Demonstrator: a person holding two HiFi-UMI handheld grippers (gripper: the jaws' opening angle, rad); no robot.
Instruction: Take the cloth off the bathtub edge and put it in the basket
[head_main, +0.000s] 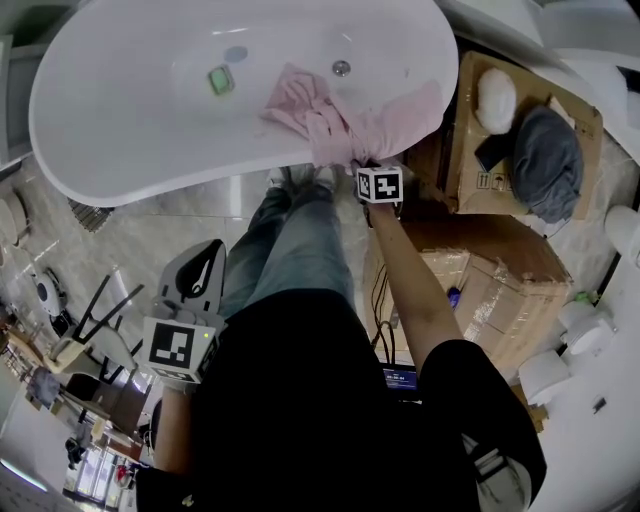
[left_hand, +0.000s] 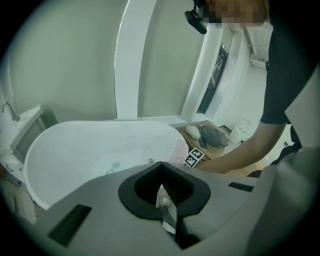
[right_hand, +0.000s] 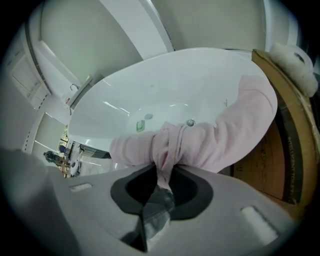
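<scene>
A pink cloth (head_main: 340, 125) hangs over the near rim of the white bathtub (head_main: 150, 180), one end inside the tub and the other trailing right along the edge. My right gripper (head_main: 362, 163) reaches it from below the rim. In the right gripper view the jaws pinch a bunched fold of the cloth (right_hand: 220, 145) at the right gripper (right_hand: 162, 185). My left gripper (head_main: 205, 262) hangs low beside the person's leg, far from the tub. Seen in its own view, the left gripper (left_hand: 162, 187) has its pads together with nothing between them.
A green item (head_main: 221, 79) and the drain (head_main: 341, 68) lie in the tub. Cardboard boxes (head_main: 480, 270) stand right of the tub, with a dark grey cloth (head_main: 548, 160) and a white object (head_main: 496, 98) on top. A black stand (head_main: 95, 315) is on the tiled floor at left.
</scene>
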